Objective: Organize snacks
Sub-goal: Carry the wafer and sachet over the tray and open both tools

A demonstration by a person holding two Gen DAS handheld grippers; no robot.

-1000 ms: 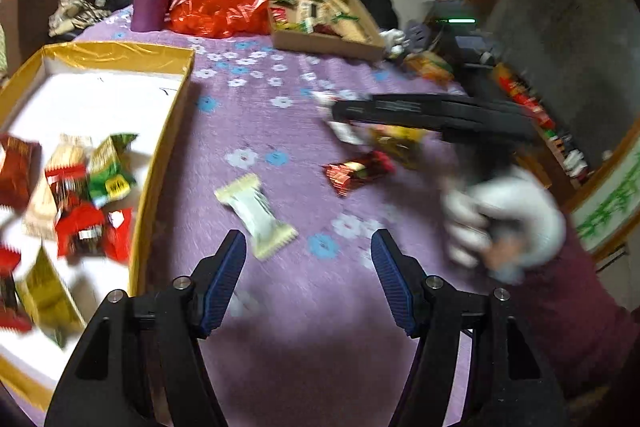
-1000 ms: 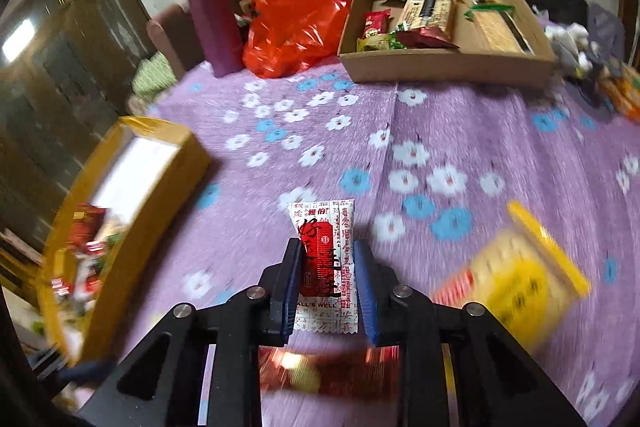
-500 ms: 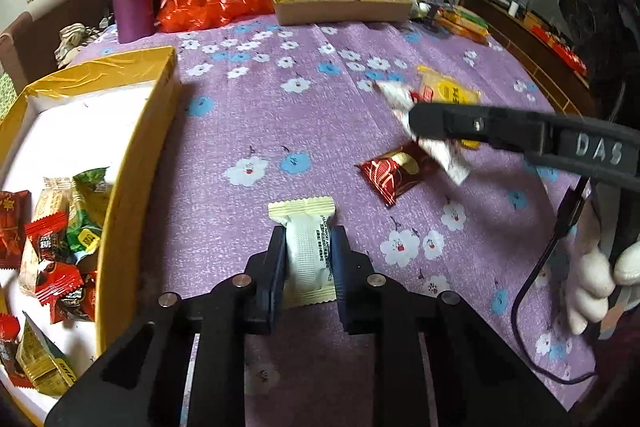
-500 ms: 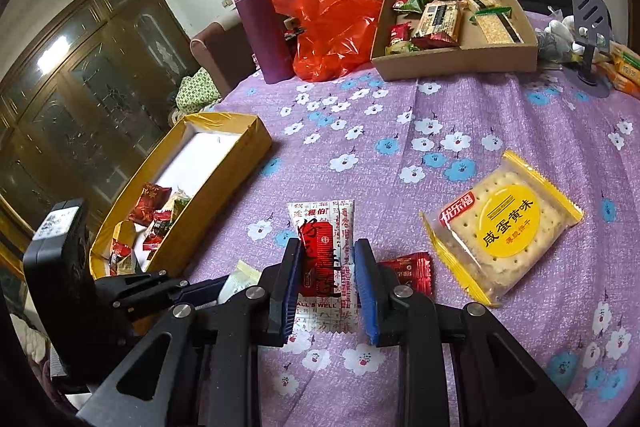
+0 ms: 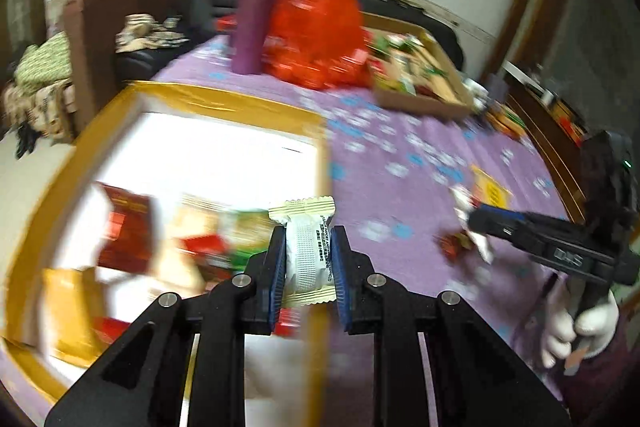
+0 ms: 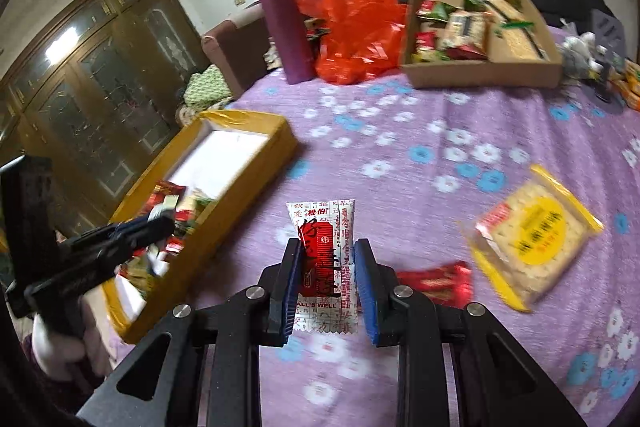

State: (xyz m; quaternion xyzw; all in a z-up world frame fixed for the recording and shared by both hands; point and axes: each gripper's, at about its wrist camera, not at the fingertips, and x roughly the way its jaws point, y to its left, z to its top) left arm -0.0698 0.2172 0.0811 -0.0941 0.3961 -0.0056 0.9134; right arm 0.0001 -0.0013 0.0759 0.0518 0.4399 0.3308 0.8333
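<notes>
Snacks are clamped in both my grippers. Left gripper [image 5: 308, 267] grips a cream packet [image 5: 307, 254], long axis along the fingers, over the near wall of the gold box [image 5: 224, 99]. Right gripper [image 6: 326, 281] grips a red-and-white packet [image 6: 323, 263] above the cloth [image 6: 400, 155]; the box lies to its left, so my left hand is nearer.

In the left wrist view we find the snacks in the yellow box [image 5: 200, 99] smeared by motion blur, their labels unreadable. The left claw [image 5: 308, 263] hides the cream packet's [image 5: 306, 227] sides.
</notes>
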